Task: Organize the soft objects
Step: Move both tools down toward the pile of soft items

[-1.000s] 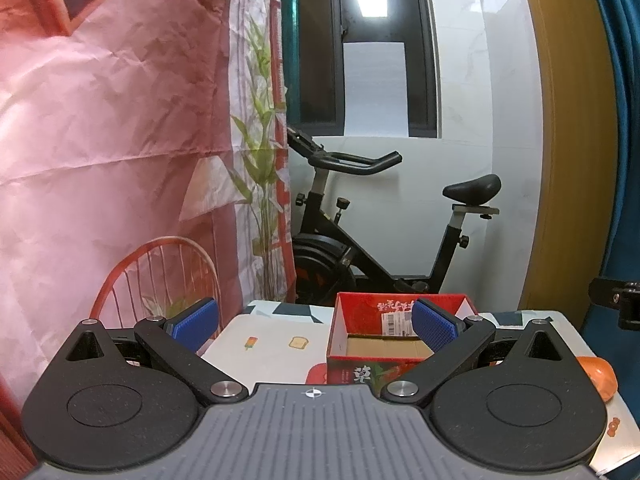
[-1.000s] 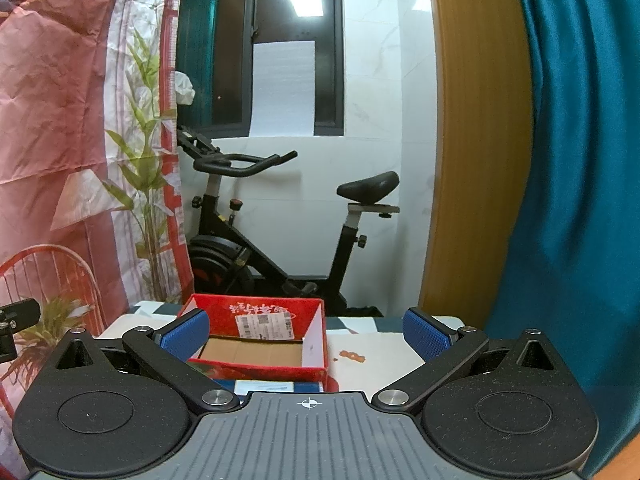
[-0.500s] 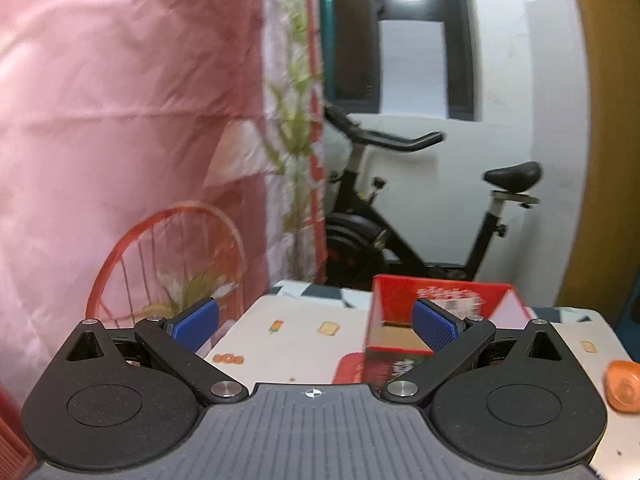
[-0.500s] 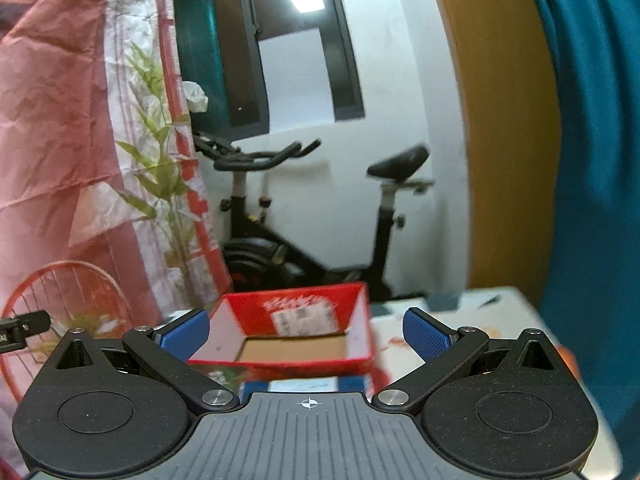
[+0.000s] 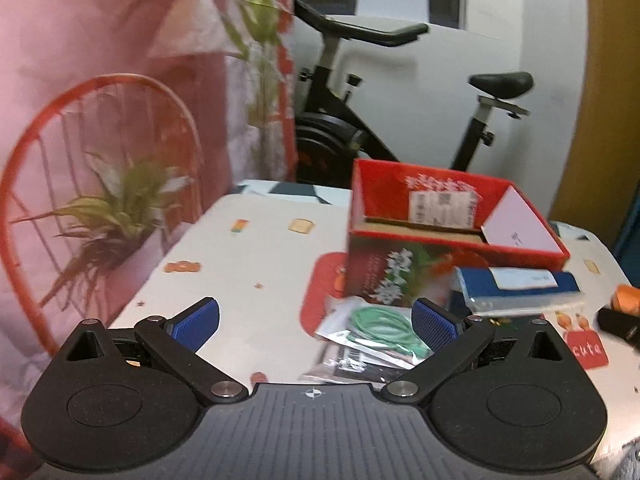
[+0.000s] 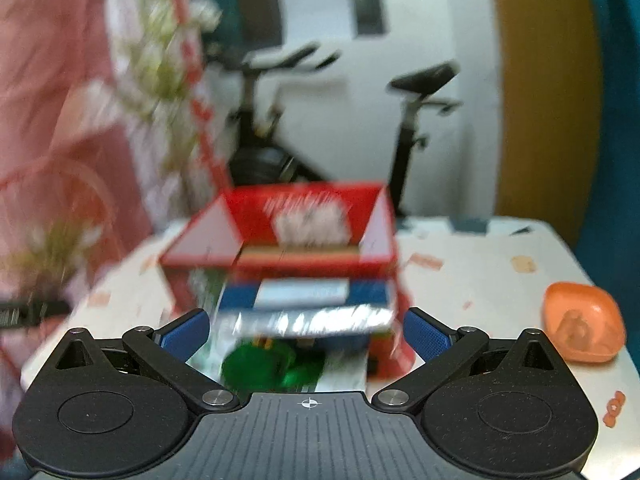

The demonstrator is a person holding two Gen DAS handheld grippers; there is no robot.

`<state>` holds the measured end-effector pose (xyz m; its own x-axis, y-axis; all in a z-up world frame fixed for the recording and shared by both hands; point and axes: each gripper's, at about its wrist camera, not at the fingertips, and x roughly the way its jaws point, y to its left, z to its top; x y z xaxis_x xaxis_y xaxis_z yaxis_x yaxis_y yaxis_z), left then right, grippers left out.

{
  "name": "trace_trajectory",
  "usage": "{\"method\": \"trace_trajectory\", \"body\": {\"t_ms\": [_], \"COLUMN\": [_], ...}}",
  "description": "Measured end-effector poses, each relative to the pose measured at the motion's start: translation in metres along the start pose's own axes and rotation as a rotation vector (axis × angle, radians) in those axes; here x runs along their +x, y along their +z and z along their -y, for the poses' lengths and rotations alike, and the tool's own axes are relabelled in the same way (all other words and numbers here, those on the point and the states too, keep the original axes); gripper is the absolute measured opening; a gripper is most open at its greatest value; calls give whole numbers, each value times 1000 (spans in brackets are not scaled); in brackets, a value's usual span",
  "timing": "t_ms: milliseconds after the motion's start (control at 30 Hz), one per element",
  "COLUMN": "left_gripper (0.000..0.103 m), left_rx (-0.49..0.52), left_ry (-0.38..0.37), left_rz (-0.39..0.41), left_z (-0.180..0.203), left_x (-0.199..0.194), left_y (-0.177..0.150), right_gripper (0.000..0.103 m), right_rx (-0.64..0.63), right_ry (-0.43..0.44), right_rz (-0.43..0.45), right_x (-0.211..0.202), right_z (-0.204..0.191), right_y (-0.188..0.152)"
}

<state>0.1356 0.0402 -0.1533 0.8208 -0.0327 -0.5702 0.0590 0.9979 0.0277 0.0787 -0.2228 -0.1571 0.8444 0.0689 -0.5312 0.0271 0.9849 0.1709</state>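
An open red cardboard box (image 5: 448,220) (image 6: 304,232) stands on the patterned table (image 5: 256,256). In front of it lie a blue packet with a white label (image 5: 516,284) (image 6: 304,294) and a clear bag holding a green cord (image 5: 380,328) (image 6: 260,364). An orange soft object (image 6: 580,328) (image 5: 626,298) rests at the table's right side. My left gripper (image 5: 316,320) hovers open above the table, its right pad over the green-cord bag. My right gripper (image 6: 306,330) is open, empty, with the blue packet seen between its pads. The right wrist view is motion-blurred.
A black exercise bike (image 5: 384,112) stands behind the table against a white wall. A red wire chair with a plant (image 5: 104,200) sits left of the table, before a pink curtain (image 5: 100,32). Teal drapery (image 6: 624,120) hangs at the right.
Both grippers have tilted downward and moved closer to the table, so the packets in front of the red box have come into view. Both stay open and empty.
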Motion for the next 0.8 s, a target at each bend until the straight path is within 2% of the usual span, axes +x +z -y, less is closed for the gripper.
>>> {"method": "trace_trajectory", "body": {"t_ms": [100, 333, 400, 500, 633, 700, 800], "left_gripper": [103, 103, 103, 103, 103, 103, 103], "left_rx": [20, 14, 20, 1, -69, -104, -109], "left_ry": [-28, -97, -78, -46, -109, -134, -135], "left_rz": [-6, 4, 1, -41, -95, -103, -107], "left_z": [0, 0, 3, -1, -16, -22, -23], "left_x": [5, 6, 9, 18, 30, 35, 39], "left_y": [-7, -26, -33, -43, -53, -55, -58], "right_gripper": [103, 103, 103, 103, 103, 101, 92], "right_rx": [-7, 47, 45, 62, 44, 22, -18], "right_ry": [-5, -64, -71, -52, -16, -18, -7], "right_rz": [-34, -35, -39, -81, -104, -98, -97], "right_x": [9, 19, 22, 29, 33, 35, 41], "right_z": [-5, 9, 12, 15, 7, 3, -2], "right_y": [-9, -30, -37, -45, -52, -54, -57]}}
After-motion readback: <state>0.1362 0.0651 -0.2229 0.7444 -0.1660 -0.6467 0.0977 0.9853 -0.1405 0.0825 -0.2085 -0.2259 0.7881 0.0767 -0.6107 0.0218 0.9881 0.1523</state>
